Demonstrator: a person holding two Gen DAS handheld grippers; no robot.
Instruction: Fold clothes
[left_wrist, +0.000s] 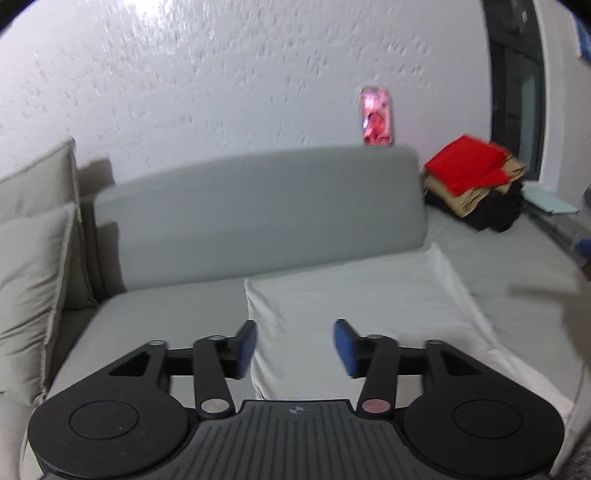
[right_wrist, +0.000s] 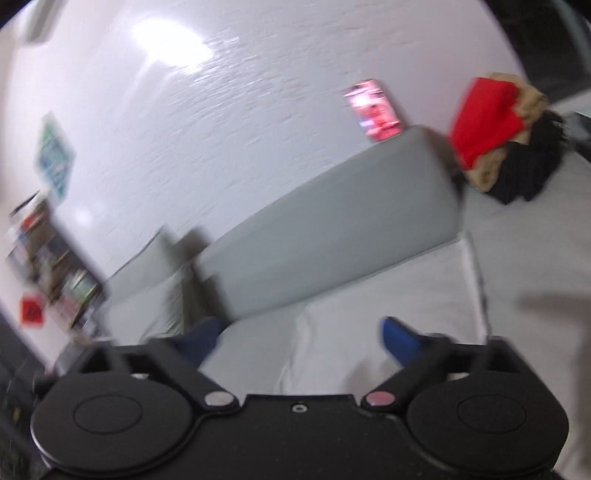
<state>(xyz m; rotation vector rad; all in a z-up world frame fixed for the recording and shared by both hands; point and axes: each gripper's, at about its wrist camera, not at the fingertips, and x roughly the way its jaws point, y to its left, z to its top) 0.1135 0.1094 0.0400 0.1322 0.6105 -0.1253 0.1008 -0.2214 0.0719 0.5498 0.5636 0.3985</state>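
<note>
A white folded garment (left_wrist: 362, 314) lies flat on the grey sofa seat (left_wrist: 162, 314), against the backrest. My left gripper (left_wrist: 294, 349) is open and empty, hovering over the garment's near left part. In the right wrist view, which is blurred and tilted, the same white garment (right_wrist: 388, 306) lies ahead. My right gripper (right_wrist: 301, 341) is open and empty above its near edge. A stack of folded clothes (left_wrist: 476, 181), red on top of tan and black, sits at the sofa's far right; it also shows in the right wrist view (right_wrist: 506, 140).
The grey backrest cushion (left_wrist: 258, 218) stands behind the garment. Beige pillows (left_wrist: 37, 266) lean at the left end. A lit phone (left_wrist: 376, 116) stands on the backrest against the white wall. A window (left_wrist: 517, 92) is at the far right. A shelf (right_wrist: 51, 266) stands at the left.
</note>
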